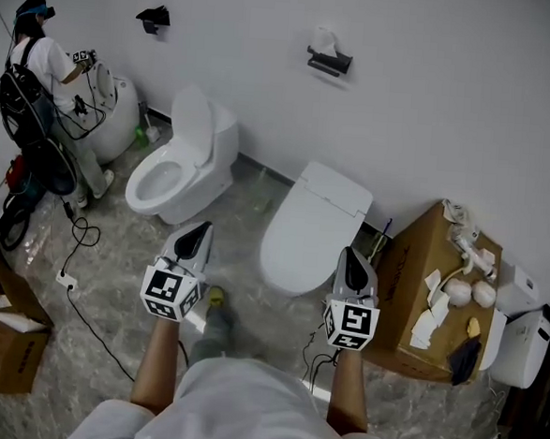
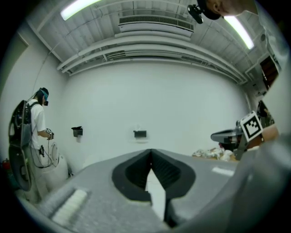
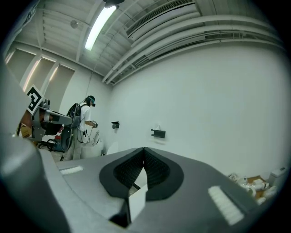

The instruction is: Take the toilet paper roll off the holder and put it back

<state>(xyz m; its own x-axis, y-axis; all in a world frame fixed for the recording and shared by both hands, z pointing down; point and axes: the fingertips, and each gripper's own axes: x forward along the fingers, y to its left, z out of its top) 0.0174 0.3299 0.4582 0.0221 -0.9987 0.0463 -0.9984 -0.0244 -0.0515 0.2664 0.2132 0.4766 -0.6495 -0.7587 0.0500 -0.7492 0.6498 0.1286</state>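
Nearest, over the marble floor (image 1: 258, 199): left gripper (image 1: 196, 229) and right gripper (image 1: 350, 258), held level, side by side and well apart, both aimed at the white wall (image 1: 433, 103). Left jaws pressed tip to tip, nothing between. Right jaws likewise closed together, gripping nothing. At the floor's near left edge, an open cardboard box (image 1: 2, 359) with white sheets (image 1: 16, 322) lying inside; beside it a power strip (image 1: 67, 279) with black cable trailing across the floor. At the floor's right edge, a closed brown carton (image 1: 408, 298), its top loaded with paper scraps (image 1: 429, 320), two round white pieces (image 1: 470, 293) and white fittings at the far corner. Past the left gripper, a white toilet (image 1: 180, 165), lid raised, bowl open. Past the right gripper, a second toilet (image 1: 314, 228), lid down. Farthest, on the wall: black holder (image 1: 329, 62) with the toilet paper roll (image 1: 323, 41) resting on it, pale and too small for detail. Further left along the wall, another black holder (image 1: 154, 16). In the far left corner, a person (image 1: 37, 66) working at a third toilet (image 1: 123, 109).
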